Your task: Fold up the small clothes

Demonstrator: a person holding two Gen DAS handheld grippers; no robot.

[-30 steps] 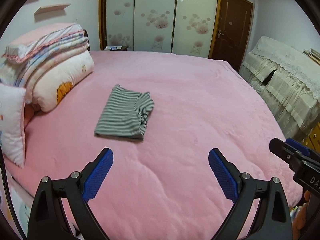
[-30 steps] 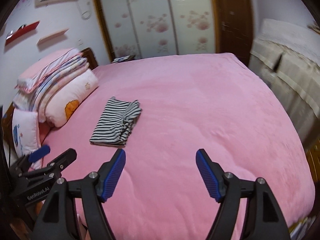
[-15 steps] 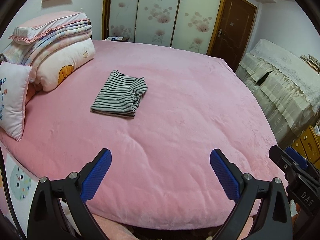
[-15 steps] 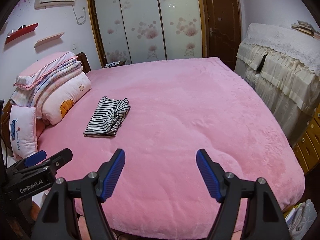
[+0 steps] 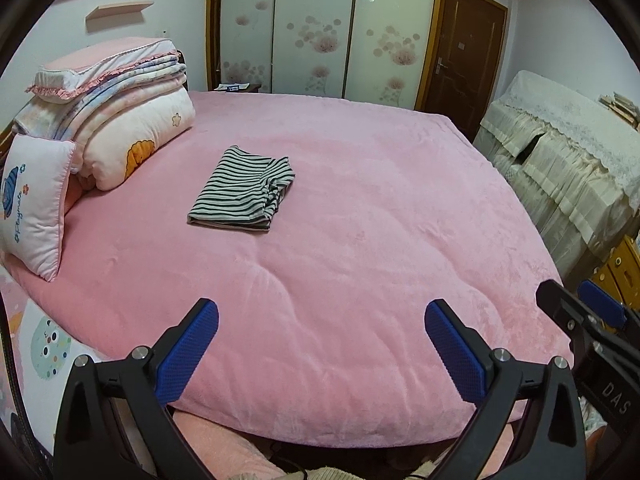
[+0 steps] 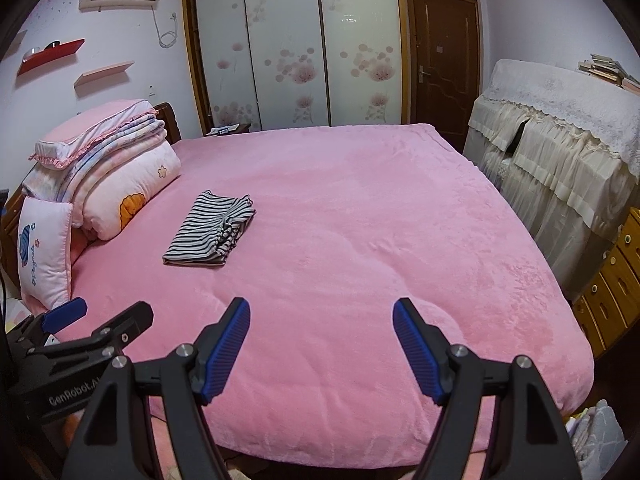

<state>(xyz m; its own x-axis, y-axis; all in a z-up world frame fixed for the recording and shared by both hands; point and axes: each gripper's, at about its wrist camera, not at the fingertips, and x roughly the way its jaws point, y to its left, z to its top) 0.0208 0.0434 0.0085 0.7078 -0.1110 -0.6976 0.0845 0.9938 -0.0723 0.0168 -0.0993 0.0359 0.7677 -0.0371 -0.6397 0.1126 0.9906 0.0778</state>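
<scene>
I read "DAS" in white on black body of right gripper, at right edge of left wrist view. I read "GenRobot.A", end cut off, on black body of left gripper, in right wrist view. Cursive word on small pillow: I cannot make it out.

A small black-and-white striped cloth garment, folded into a flat rectangle, lies on the pink plush bed near the stacked quilts.
</scene>
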